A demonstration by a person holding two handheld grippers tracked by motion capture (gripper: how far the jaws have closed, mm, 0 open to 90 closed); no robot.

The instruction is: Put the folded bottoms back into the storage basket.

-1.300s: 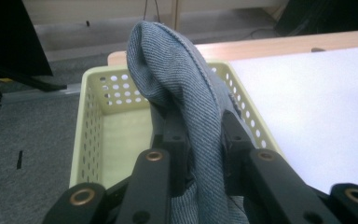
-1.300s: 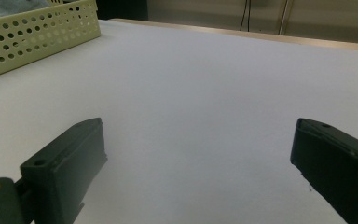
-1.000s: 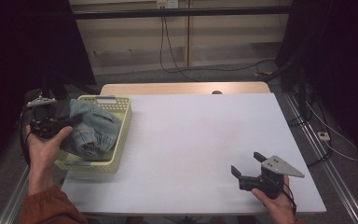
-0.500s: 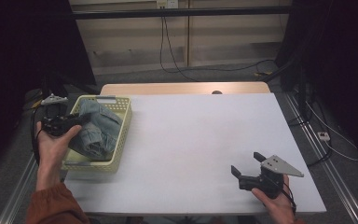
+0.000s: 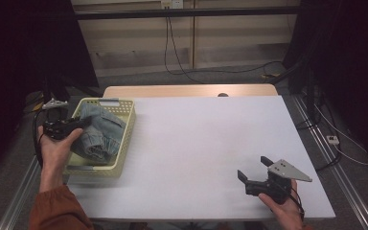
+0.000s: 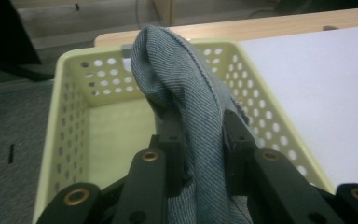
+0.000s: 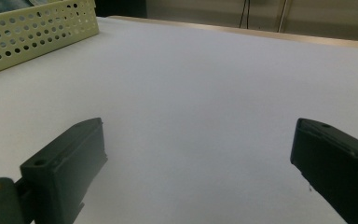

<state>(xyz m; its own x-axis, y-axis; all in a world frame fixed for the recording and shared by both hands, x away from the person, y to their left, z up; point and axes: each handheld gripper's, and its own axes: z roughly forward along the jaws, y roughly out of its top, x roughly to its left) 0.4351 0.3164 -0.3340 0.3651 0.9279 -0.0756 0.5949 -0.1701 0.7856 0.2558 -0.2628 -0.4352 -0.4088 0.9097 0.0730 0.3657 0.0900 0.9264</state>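
Resting low at the lower right of the high view, the right tool (image 5: pixel 254 173) is lying in the person's hand on the white bench (image 5: pixel 206 143), its two jaws spread wide with nothing but bare bench between them, as the right gripper view is showing too. It is waiting well apart from the work.

Farther up at the left of the frame, the left tool (image 5: pixel 79 123) is pinching a fold of the denim garment (image 5: pixel 100 134), a bunched blue piece that is sitting inside the pale yellow perforated basket (image 5: pixel 124 125) at the left edge of the bench. In the left gripper view the jaws are pressing on the denim fold (image 6: pixel 186 93) from both sides, and the cloth is humping up over them, with the basket wall (image 6: pixel 70 116) lying beyond.

Judging by this, the step in hand is drawing the garment out of the basket. To do it well, the left tool should be keeping its pinch firm on the thick fold and lifting straight up until the hanging cloth is clearing the rim, since the rest of the denim could drag on the wall and tip the light basket. The idle right tool could be coming across to steady the rim.
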